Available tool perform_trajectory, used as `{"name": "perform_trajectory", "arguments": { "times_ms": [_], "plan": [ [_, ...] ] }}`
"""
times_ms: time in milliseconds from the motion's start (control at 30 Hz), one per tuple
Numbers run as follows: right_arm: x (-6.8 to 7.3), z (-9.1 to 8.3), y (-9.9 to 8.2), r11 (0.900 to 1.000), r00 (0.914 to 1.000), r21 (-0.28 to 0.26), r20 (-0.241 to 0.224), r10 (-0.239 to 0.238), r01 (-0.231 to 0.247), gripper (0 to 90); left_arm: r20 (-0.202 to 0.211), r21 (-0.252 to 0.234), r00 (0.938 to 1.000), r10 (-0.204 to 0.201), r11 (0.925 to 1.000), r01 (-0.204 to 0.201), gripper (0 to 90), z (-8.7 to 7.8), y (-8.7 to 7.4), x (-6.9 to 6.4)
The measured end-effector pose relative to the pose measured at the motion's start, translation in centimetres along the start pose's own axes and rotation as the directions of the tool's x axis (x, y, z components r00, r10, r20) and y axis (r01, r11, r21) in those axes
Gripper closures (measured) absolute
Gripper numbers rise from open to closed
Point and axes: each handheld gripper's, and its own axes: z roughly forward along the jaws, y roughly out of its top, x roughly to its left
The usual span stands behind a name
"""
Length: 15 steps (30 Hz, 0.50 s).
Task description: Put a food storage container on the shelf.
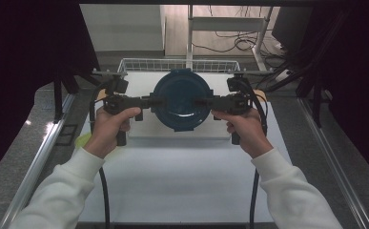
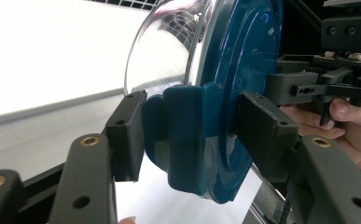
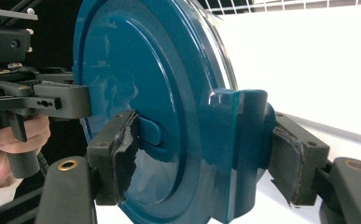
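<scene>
A round container with a dark blue lid (image 1: pixel 181 98) and a clear glass bowl (image 2: pixel 164 51) hangs above the white table, lid up. My left gripper (image 1: pixel 157 101) comes in from the left. In the left gripper view, the left gripper (image 2: pixel 194 135) is shut on the blue side clip (image 2: pixel 183 135), one pad under the clip and one on the lid (image 2: pixel 243 60). My right gripper (image 1: pixel 200 101) holds the opposite side. In the right gripper view, the right gripper (image 3: pixel 204 158) has worn pads pressing the lid (image 3: pixel 131 70) and the other clip (image 3: pixel 239 140).
A wire basket (image 1: pixel 179 64) stands at the table's far edge. A raised white slab (image 1: pixel 172 131) lies under the container, on the white mat (image 1: pixel 172 181). A yellow-green item (image 1: pixel 82 140) peeks out by the left wrist. Metal rails (image 1: pixel 44 148) run along both sides.
</scene>
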Motion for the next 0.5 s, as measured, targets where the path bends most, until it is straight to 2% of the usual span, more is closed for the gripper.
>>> {"name": "perform_trajectory", "arguments": {
  "times_ms": [200, 500],
  "plan": [
    [-0.5, 0.6, 1.9, 1.0000, 1.0000, -0.001, 0.004, 0.008, -0.008, 30.8, 0.003, 0.006, 1.0000, -0.002, 1.0000, 0.002, 44.2, 0.4, 2.0, 0.8],
    [-2.0, 1.6, 4.4, 0.9997, 0.9997, 0.001, 0.005, 0.024, -0.024, 30.9, 0.010, 0.017, 0.9999, -0.004, 0.9998, 0.004, 44.5, 1.5, 4.5, 2.3]
  ]
}}
